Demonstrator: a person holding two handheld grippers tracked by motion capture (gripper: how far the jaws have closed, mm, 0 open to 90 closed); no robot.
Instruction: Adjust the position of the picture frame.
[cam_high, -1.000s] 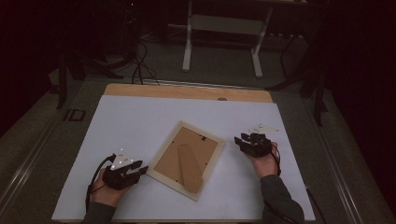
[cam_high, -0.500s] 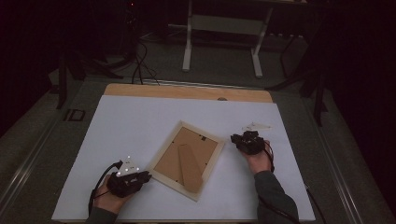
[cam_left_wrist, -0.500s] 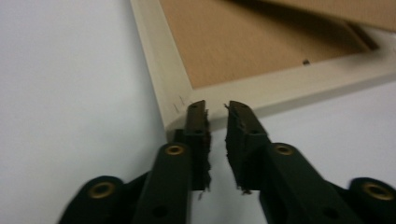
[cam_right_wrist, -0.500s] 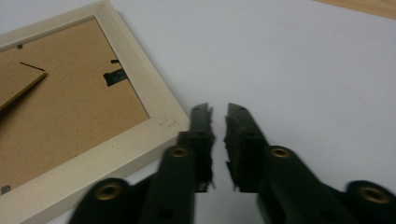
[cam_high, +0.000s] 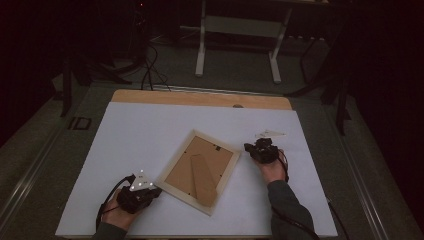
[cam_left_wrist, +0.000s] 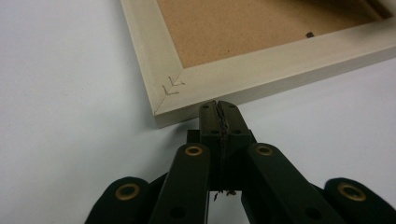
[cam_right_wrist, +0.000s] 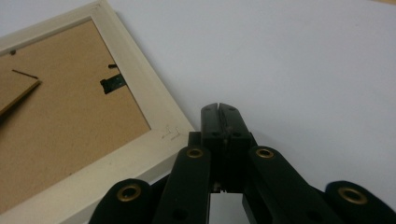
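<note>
A pale wooden picture frame (cam_high: 199, 170) lies face down on the white table top, its brown backing board and stand facing up. My left gripper (cam_high: 150, 192) rests at the frame's near-left corner, shut with nothing in it. In the left gripper view the jaw tips (cam_left_wrist: 219, 106) touch the frame's outer edge (cam_left_wrist: 261, 74) beside the stapled corner. My right gripper (cam_high: 248, 147) is shut and empty, just off the frame's right corner. In the right gripper view its tips (cam_right_wrist: 219, 108) lie beside that corner (cam_right_wrist: 173, 133), with a small black clip (cam_right_wrist: 112, 84) on the backing.
A small clear plastic piece (cam_high: 270, 134) lies on the table behind the right gripper. A wooden strip (cam_high: 200, 98) runs along the table's far edge. Beyond it stand a desk frame's legs (cam_high: 237, 45) and cables on a dark floor.
Both grippers have moved inward to the frame: the left rightward and nearer to the near-left corner, the right leftward to the right corner. The frame has not shifted.
</note>
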